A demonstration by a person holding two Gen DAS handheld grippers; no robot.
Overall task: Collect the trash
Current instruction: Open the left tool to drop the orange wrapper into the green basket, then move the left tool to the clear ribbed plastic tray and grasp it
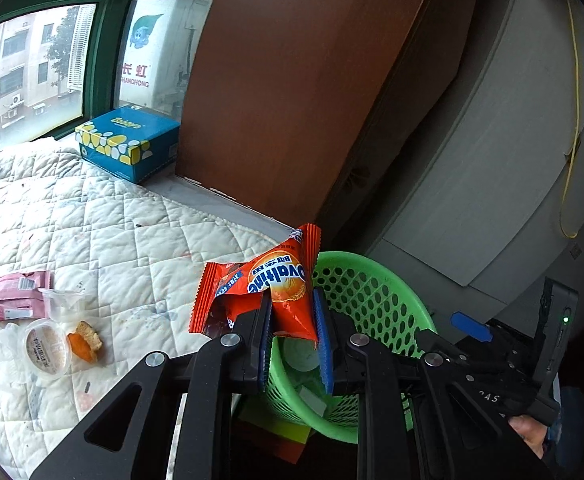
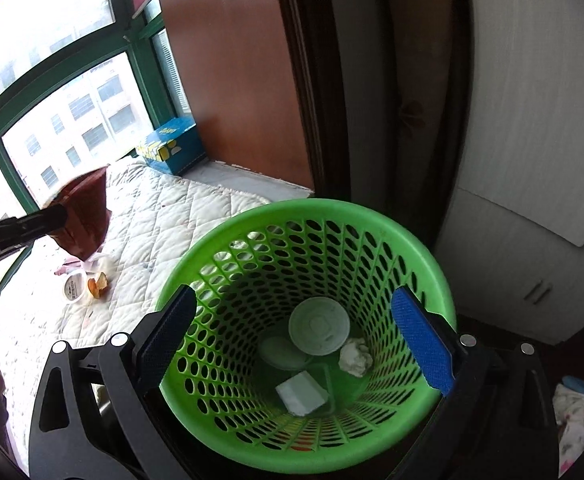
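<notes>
Left claw (image 1: 296, 344) clamped on orange wrapper (image 1: 275, 284) at rim of green basket (image 2: 251, 216), right claw (image 2: 292, 344) apart, straddling basket already holding lids and tissue; pink packet (image 1: 19, 294), cup (image 1: 47, 346), bread scrap (image 1: 85, 340) remain near mattress (image 1: 131, 240) edge.

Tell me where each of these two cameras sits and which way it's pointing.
Left wrist: on the left hand-held gripper, looking forward over the green basket rim and quilted mat; shows fingers clamped on an orange Ovaltine wrapper, plus the other hand-held gripper.
Right wrist: on the right hand-held gripper, looking down into the basket; shows open fingers.
Shared: basket, mat, wrapper, blue tissue box.
</notes>
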